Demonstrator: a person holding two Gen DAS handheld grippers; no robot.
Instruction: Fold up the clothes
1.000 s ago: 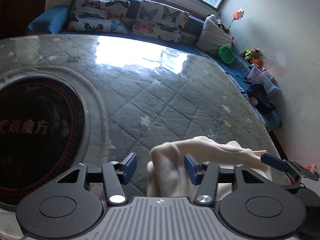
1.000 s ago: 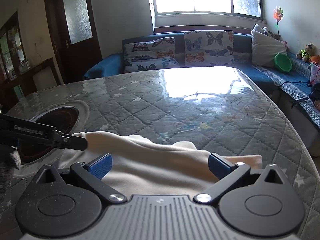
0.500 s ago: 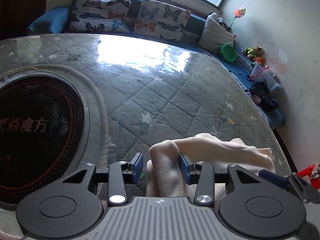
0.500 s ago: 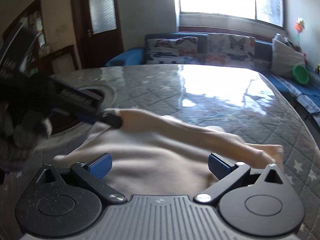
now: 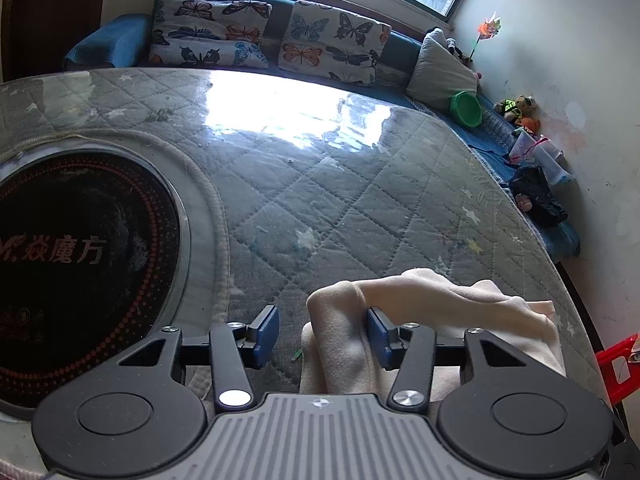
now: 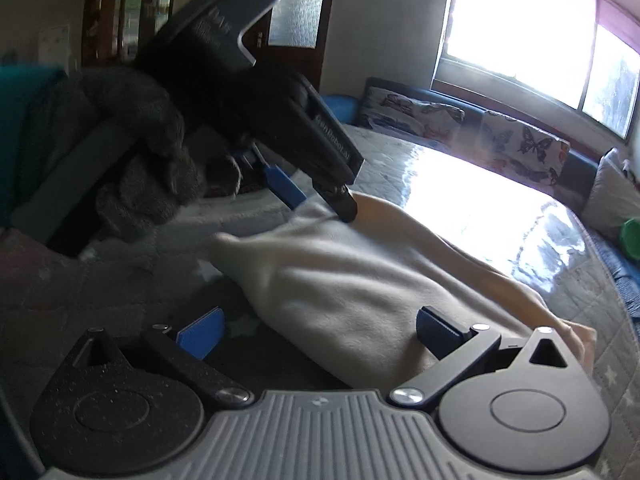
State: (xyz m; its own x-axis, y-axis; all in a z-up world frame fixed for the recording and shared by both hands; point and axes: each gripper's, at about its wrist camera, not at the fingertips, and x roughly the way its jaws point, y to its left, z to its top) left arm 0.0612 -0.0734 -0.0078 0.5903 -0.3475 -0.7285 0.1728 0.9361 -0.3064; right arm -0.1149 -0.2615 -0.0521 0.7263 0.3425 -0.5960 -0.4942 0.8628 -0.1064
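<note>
A cream cloth (image 5: 440, 300) lies crumpled on the grey quilted table cover (image 5: 340, 184). My left gripper (image 5: 322, 336) stands over the cloth's near-left fold. Its jaws are opening: the right pad touches the fold and the left pad is clear of it. In the right wrist view the same cloth (image 6: 360, 280) stretches away under my right gripper (image 6: 318, 334), whose blue pads stand wide open over it and grip nothing. The left gripper (image 6: 316, 200) shows there at the cloth's far corner, held by a grey-gloved hand (image 6: 140, 168).
A round black hob (image 5: 80, 248) is set into the table at the left. A sofa with butterfly cushions (image 5: 328, 44) runs behind the table, with a green bowl (image 5: 466, 109) and toys on it at the right. A red stool (image 5: 618, 364) stands beyond the table's right edge.
The right gripper has swung left and rolled, so the left gripper and gloved hand now loom large in its view. It has left the left wrist view. The left jaws have widened slightly.
</note>
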